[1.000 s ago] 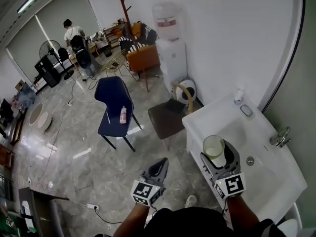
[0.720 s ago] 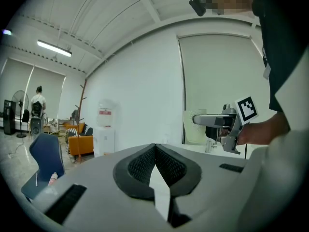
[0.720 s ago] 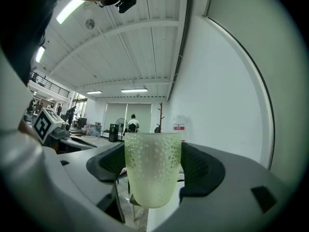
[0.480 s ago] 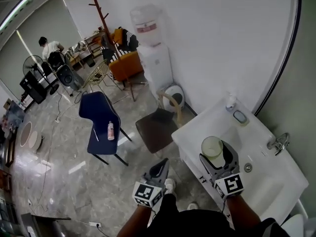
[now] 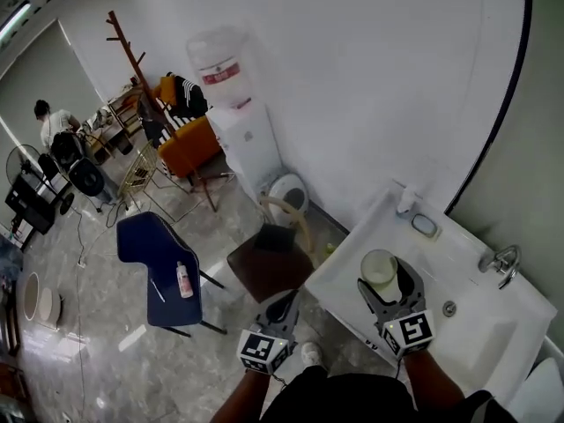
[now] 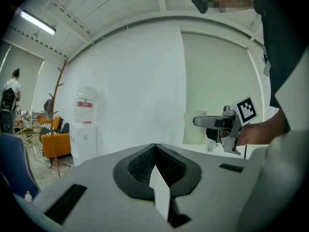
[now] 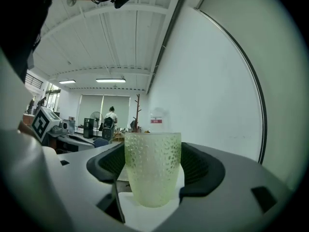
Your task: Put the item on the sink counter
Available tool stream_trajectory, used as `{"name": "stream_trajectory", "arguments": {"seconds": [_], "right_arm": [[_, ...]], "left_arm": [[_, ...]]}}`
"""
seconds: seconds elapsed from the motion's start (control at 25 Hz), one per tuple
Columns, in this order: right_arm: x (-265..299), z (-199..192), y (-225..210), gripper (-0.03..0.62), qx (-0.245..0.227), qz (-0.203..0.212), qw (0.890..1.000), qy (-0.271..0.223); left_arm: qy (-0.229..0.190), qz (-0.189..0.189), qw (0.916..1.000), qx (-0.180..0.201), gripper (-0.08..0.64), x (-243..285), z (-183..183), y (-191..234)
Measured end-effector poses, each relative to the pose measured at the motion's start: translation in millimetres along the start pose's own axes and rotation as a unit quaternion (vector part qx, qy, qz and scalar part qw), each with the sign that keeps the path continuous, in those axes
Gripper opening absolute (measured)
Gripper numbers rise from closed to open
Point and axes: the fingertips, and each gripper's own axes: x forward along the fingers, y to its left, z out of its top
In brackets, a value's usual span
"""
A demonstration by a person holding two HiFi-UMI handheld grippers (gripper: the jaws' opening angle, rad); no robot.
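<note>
**A:** Both the sink (image 5: 480, 329) and the tabletop (image 5: 351, 252) round it have swung in under the right claw (image 5: 386, 282) since a second ago, and the blue chair (image 5: 141, 236) has slid off to the left. The cup (image 5: 380, 269) rides just as it did, upright and pinched between that claw's wide-spread jaws.

**B:** And the left claw (image 5: 284, 298)?

**A:** Pressed together on nothing, low over the floor (image 5: 106, 324) just in front of the sink.

**B:** So what worries you?

**A:** The landing. From above, the cup sits near the tabletop's left edge, and the flat strip there looks narrow. If it comes down half on the strip, I'd expect it to topple into the basin or over the edge to the floor. Letting go before the base sits flat would do the same. The back corner is already taken by a soap dish (image 5: 424, 226).

**B:** Can you judge its height above the tabletop?

**A:** No. From the head view the claw covers the cup's base, and looking steeply down gives no sense of the gap. The right gripper view shows cup, jaws and wall, but no sink at all.

**B:** Anything inside it?

**A:** Pale within; I can't tell. The faucet (image 5: 499, 261) is small and soft-edged too.
</note>
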Motion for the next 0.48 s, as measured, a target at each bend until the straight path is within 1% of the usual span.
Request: {"name": "stream_trajectory", "arguments": {"seconds": [0.2, 0.32, 0.48], "right_arm": [[27.2, -21.2, -13.5, 0.367, 0.024, -0.043, 0.999, 0.014], [38.5, -33.1, -24.4, 0.367, 0.027, -0.074, 0.997, 0.023], [51.3, -51.2, -38.7, 0.367, 0.029, -0.094, 0.994, 0.041]], "left_arm": [[0.010, -0.054, 0.9985, -0.003, 0.011, 30.1, -1.5, 18.2], [0.015, -0.083, 0.9964, -0.003, 0.012, 49.3, -2.9, 24.6], [0.021, -0.108, 0.9939, 0.001, 0.011, 69.2, -2.5, 30.7]]}}
